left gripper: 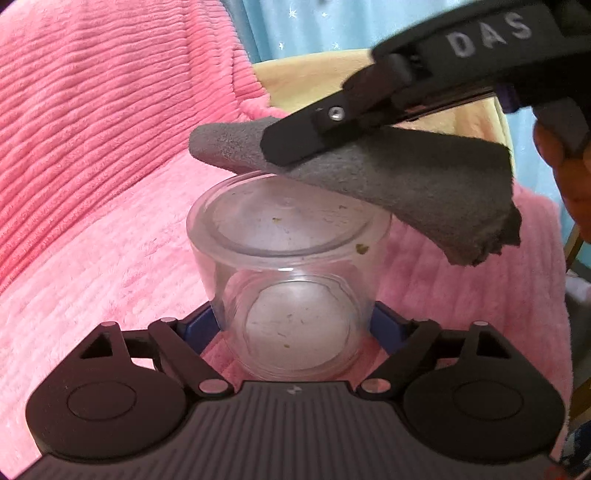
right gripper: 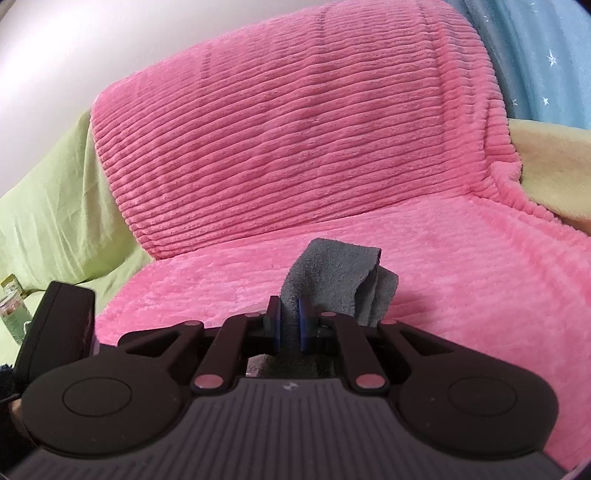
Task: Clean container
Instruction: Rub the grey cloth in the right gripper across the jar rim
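A clear glass container (left gripper: 291, 273) with small brown specks inside lies tilted, its mouth facing away, clamped between my left gripper's (left gripper: 291, 325) blue pads. My right gripper (left gripper: 291, 147) reaches in from the upper right, shut on a folded grey cloth (left gripper: 406, 184). The cloth rests against the container's far rim. In the right wrist view the same grey cloth (right gripper: 332, 280) sticks out past my right gripper (right gripper: 290, 325), pinched between its blue pads. The container is not visible in that view.
A pink ribbed plush blanket (right gripper: 295, 129) covers the seat and backrest behind everything. A green sheet (right gripper: 55, 206) lies at the left, with a small bottle (right gripper: 13, 306) at its edge. Blue starred curtain (left gripper: 314, 26) and a yellow cushion (left gripper: 314, 81) stand behind. A person's hand (left gripper: 569, 177) holds the right gripper.
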